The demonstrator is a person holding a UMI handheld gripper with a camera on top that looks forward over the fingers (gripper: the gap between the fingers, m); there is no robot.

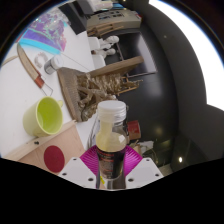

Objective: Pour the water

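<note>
Spanning the view, a dark worktop [170, 90] carries a wooden rack [95, 85] and a green cup [44, 116], while the gripper [112, 165] clamps a white-capped bottle [110, 130] between its magenta pads [90, 160].

The clear plastic bottle with a white cap [110, 135] sits between the two fingers of the gripper [111, 160], and both pads press on its sides. Just behind the bottle, past the fingertips, is a light wooden rack [95, 88]. To the left of the fingers, a round yellow-green cup [45, 116] stands on a flat white board [25, 85]. A small round red thing [55, 157] lies on the same board, nearer to the gripper than the cup. Far behind the cup, a tool with a red handle [38, 62] lies on the board. The dark table top [170, 90] runs out to the right of the fingers and beyond them.
</note>
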